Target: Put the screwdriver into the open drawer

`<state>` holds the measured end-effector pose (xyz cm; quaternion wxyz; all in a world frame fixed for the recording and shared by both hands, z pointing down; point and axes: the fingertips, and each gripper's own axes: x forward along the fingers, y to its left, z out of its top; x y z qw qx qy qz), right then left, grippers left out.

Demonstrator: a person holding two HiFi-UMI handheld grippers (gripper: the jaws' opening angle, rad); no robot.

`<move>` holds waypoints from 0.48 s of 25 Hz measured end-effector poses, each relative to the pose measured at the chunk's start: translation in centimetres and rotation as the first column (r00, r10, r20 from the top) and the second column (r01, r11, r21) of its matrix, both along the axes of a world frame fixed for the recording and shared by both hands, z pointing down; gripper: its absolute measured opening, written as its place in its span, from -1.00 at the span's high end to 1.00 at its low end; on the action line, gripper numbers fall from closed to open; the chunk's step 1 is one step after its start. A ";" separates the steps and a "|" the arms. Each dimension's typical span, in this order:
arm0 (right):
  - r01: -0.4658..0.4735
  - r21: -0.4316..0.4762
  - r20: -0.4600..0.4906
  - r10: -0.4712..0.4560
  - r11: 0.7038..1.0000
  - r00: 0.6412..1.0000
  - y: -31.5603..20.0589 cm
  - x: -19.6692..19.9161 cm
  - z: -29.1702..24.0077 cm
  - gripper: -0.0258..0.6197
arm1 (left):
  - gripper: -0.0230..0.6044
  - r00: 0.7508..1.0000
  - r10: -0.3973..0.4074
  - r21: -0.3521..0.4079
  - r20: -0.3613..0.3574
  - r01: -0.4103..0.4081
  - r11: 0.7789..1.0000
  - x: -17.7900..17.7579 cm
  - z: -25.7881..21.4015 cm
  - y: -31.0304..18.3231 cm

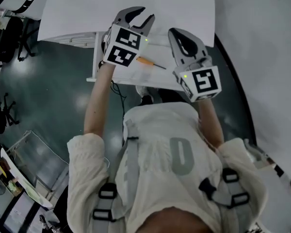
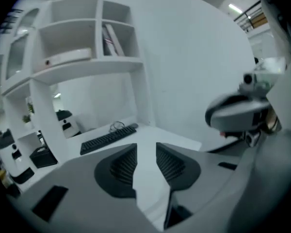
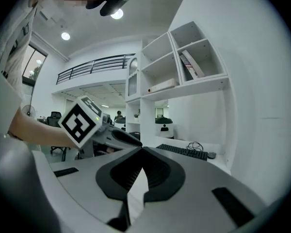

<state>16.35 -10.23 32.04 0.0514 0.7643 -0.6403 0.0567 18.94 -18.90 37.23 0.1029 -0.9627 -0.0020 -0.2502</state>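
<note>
In the head view a screwdriver (image 1: 150, 62) with an orange handle and a thin dark shaft lies flat in the pulled-out white drawer (image 1: 95, 57) under the desk edge. Both grippers are held up above it, apart from it. My left gripper (image 1: 138, 16) is over the drawer's left part, jaws apart and empty; its own view shows the gap between the ribbed pads (image 2: 146, 144). My right gripper (image 1: 185, 39) hovers right of the screwdriver, its tips meeting with nothing between them (image 3: 141, 148). The left gripper's marker cube (image 3: 82, 121) shows in the right gripper view.
A white desk (image 1: 87, 8) stretches beyond the drawer. A black keyboard (image 2: 108, 139) with a cable lies on a desk below white wall shelves (image 2: 87, 57) that hold books. Office chairs (image 1: 19, 38) stand on the dark floor at left. A white wall curves along the right.
</note>
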 end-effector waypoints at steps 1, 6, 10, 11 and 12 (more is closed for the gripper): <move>0.007 0.008 -0.007 -0.007 1.000 1.000 -0.4 0.0 -0.4 0.90 | 0.57 0.994 -0.065 -0.022 -0.083 0.063 0.998 -0.6 -2.2 -0.8; 0.077 0.035 -0.090 -0.074 0.996 0.993 -1.9 0.0 -0.8 0.91 | 0.78 0.859 -0.252 -0.010 -0.445 0.277 0.961 -5.9 -11.2 -2.9; 0.127 0.055 -0.089 -0.122 0.990 0.989 -2.6 -2.4 -1.7 0.90 | 0.85 0.717 -0.321 -0.073 -0.619 0.354 0.932 -11.2 -14.6 -2.0; 0.143 0.060 -0.083 -0.138 0.988 0.987 -2.8 -3.2 -2.0 0.91 | 0.86 0.694 -0.356 -0.102 -0.626 0.379 0.920 -12.6 -14.6 -1.9; 0.155 0.065 -0.066 -0.150 0.986 0.986 -3.0 -4.0 -2.3 0.90 | 0.88 0.674 -0.387 -0.126 -0.629 0.403 0.906 -13.9 -14.5 -1.9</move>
